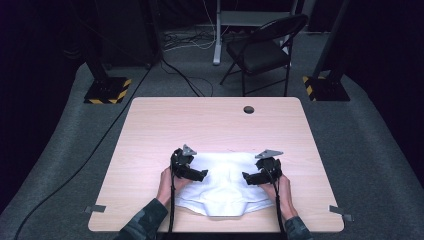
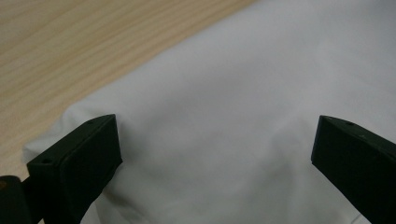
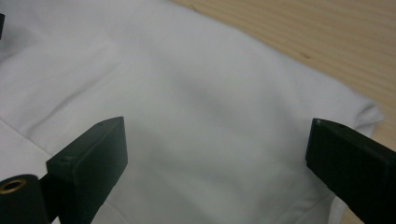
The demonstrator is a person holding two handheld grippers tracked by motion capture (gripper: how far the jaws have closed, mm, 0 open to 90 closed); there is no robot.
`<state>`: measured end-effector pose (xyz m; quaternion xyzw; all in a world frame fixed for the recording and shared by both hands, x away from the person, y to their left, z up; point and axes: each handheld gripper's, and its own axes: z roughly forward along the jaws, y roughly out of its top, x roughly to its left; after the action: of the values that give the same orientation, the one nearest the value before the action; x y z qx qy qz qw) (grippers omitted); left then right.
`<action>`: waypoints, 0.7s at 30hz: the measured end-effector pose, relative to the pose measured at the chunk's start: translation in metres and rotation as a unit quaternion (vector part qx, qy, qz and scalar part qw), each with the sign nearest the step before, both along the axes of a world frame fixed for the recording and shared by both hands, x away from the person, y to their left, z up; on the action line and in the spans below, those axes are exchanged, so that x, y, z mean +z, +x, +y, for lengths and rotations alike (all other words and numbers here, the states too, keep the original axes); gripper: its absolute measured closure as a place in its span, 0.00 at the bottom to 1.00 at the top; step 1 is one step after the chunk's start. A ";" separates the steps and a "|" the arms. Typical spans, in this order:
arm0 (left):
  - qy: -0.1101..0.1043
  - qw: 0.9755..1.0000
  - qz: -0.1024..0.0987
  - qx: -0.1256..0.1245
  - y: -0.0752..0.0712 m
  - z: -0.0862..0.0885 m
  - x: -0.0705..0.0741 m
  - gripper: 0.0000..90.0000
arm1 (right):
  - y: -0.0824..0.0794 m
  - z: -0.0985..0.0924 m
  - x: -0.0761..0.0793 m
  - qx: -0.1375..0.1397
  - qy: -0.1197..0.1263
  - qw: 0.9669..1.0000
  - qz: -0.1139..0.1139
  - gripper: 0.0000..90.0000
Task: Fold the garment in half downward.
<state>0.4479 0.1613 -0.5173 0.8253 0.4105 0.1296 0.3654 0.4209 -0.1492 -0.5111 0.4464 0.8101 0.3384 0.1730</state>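
High view: both the left gripper and right gripper are held wide open, empty, over the white garment, whose edges should be pinched evenly before folding.

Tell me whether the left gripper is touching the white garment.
Cannot tell. In its own view the left gripper has jaws wide open over the white garment, but no view plainly shows contact or gap.

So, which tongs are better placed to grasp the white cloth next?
Hard to choose, perhaps the left tongs: open over the white cloth near its corner. The right tongs are open likewise.
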 end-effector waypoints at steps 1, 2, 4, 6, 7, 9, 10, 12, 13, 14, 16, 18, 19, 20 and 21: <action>-0.004 1.000 0.000 0.001 0.003 0.000 0.001 0.01 | 0.003 0.000 0.004 0.000 0.005 1.000 0.000 0.05; -0.008 1.000 0.004 0.001 0.007 0.000 0.002 0.01 | 0.005 0.000 0.005 0.000 0.006 1.000 -0.001 0.05; -0.006 1.000 0.009 0.002 0.013 -0.001 0.000 0.01 | 0.012 0.001 0.005 0.002 0.010 1.000 0.004 0.04; 0.000 1.000 0.016 -0.001 0.015 -0.003 -0.003 0.01 | 0.020 0.001 0.001 0.000 0.013 1.000 0.016 0.04; 0.005 1.000 0.016 -0.002 0.015 -0.004 -0.005 0.01 | 0.022 0.001 -0.002 -0.001 0.014 1.000 0.024 0.04; 0.013 1.000 0.017 -0.008 0.016 -0.005 -0.007 0.01 | 0.024 0.001 -0.008 -0.002 0.016 0.999 0.031 0.05; 0.015 1.000 0.015 -0.009 0.015 -0.005 -0.007 0.01 | 0.024 0.002 -0.010 -0.002 0.014 0.999 0.030 0.04; 0.026 1.000 0.012 -0.011 0.015 -0.007 -0.008 0.01 | 0.023 0.005 -0.012 -0.001 -0.003 1.000 0.020 0.04; 0.026 1.000 0.011 -0.010 0.015 -0.008 -0.008 0.01 | 0.023 0.007 -0.012 -0.002 -0.010 1.000 0.020 0.04; 0.023 1.000 0.012 -0.008 0.015 -0.008 -0.007 0.00 | 0.023 0.008 -0.012 -0.002 -0.014 1.000 0.020 0.04; 0.014 1.000 0.008 -0.003 0.013 -0.007 -0.006 0.00 | 0.023 0.007 -0.011 -0.002 -0.014 1.000 0.020 0.04; 0.012 1.000 -0.001 -0.002 0.010 -0.005 -0.002 0.00 | 0.020 0.005 -0.008 -0.007 -0.007 1.000 0.014 0.03; 0.009 1.000 -0.004 -0.002 0.008 -0.005 0.000 0.00 | 0.019 0.003 -0.005 -0.008 -0.003 1.000 0.010 0.03; 0.007 1.000 -0.008 -0.001 0.007 -0.004 0.002 0.00 | 0.017 0.002 -0.003 -0.012 0.001 1.000 0.008 0.03; 0.007 1.000 -0.011 -0.002 0.005 -0.003 0.004 0.00 | 0.015 0.000 -0.001 -0.014 0.005 1.000 0.005 0.02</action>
<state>0.4529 0.1584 -0.5134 0.8274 0.4034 0.1411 0.3645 0.4361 -0.1494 -0.5118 0.4601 0.8031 0.3377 0.1713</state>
